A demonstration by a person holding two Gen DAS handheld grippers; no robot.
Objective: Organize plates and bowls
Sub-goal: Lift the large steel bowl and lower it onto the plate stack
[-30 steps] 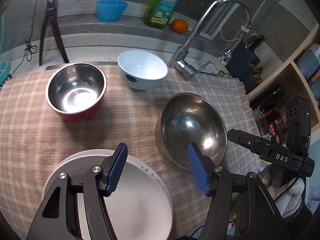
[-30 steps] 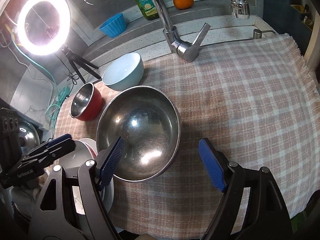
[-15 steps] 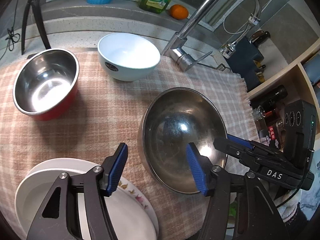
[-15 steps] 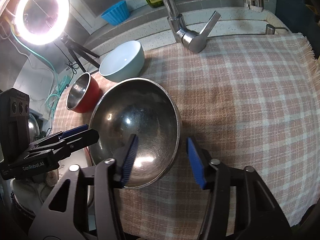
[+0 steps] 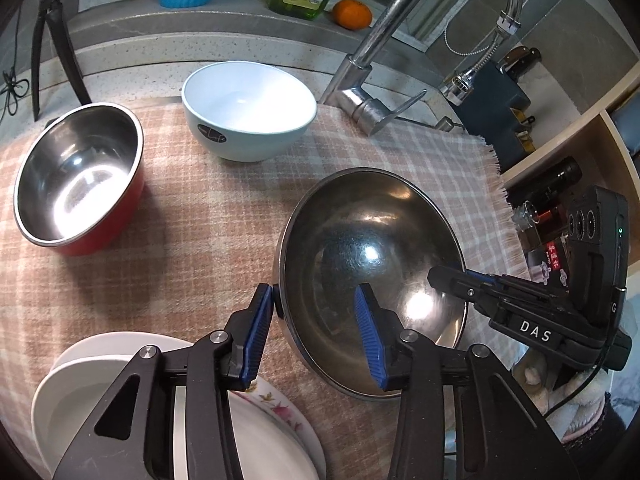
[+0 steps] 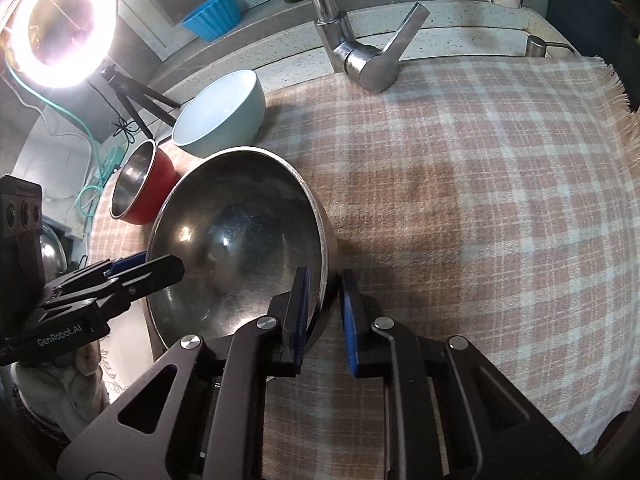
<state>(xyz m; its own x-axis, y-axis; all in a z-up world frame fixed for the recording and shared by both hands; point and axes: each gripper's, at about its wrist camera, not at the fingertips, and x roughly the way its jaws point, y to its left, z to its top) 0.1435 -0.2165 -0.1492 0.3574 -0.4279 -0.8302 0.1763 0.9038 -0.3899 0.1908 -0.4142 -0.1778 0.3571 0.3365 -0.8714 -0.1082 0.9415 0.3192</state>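
Steel bowl [image 5: 372, 252] rim sits pinched in your right gripper [image 6: 324, 308]. Your left gripper [image 5: 316, 340] is closing around its other rim, near the cloth's [image 6: 480, 200] front edge.

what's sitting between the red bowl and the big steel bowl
Nothing: only bare checked cloth lies between the red bowl and the big steel bowl, clearest in the left wrist view.

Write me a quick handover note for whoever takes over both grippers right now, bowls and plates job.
Right gripper: shut on the big steel bowl, at its right rim.
Left gripper: jaws closing astride that bowl's left rim, no firm grip visible yet.
Red bowl and blue bowl sit apart on the checked cloth; white plates are stacked at front left.
Done: no bowl nested yet.
Left: finish the left grip, then probably lift the bowl and stack it.
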